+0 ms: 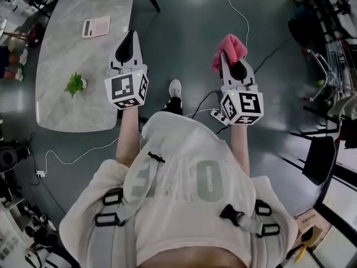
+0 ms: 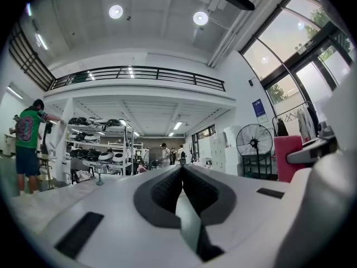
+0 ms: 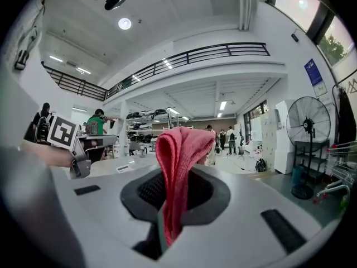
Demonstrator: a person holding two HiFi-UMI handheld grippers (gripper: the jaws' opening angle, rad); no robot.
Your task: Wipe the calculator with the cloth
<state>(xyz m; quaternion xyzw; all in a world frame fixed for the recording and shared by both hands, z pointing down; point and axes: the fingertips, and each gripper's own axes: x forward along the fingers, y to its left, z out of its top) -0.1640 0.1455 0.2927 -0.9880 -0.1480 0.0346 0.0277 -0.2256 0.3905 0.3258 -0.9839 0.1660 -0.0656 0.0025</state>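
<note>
A pink calculator lies on the grey marble table, far ahead of my left gripper. That gripper is shut with nothing between its jaws and hovers over the table's right edge. My right gripper is held over the dark floor, well right of the table, shut on a pink-red cloth. In the right gripper view the cloth stands up from between the jaws in a folded bunch. The left gripper view shows my closed jaws pointing level across the room; the calculator is out of that view.
A small green plant sits on the table near its left edge. White cables trail over the floor, with a power strip by my right side. A standing fan and racks are far off. A person in green stands at the left.
</note>
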